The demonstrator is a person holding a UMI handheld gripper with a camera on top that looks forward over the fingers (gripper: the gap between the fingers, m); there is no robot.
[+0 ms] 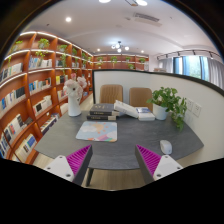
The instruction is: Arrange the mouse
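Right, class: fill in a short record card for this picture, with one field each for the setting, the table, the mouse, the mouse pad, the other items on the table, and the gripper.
setting: library room, bookshelves along the wall
table: grey table, two chairs behind it
mouse: white mouse on the table, just ahead of one finger
mouse pad: light mouse pad ahead of the fingers, apart from the mouse
other items: books, vase of white flowers, potted plant
gripper: gripper open, holding nothing
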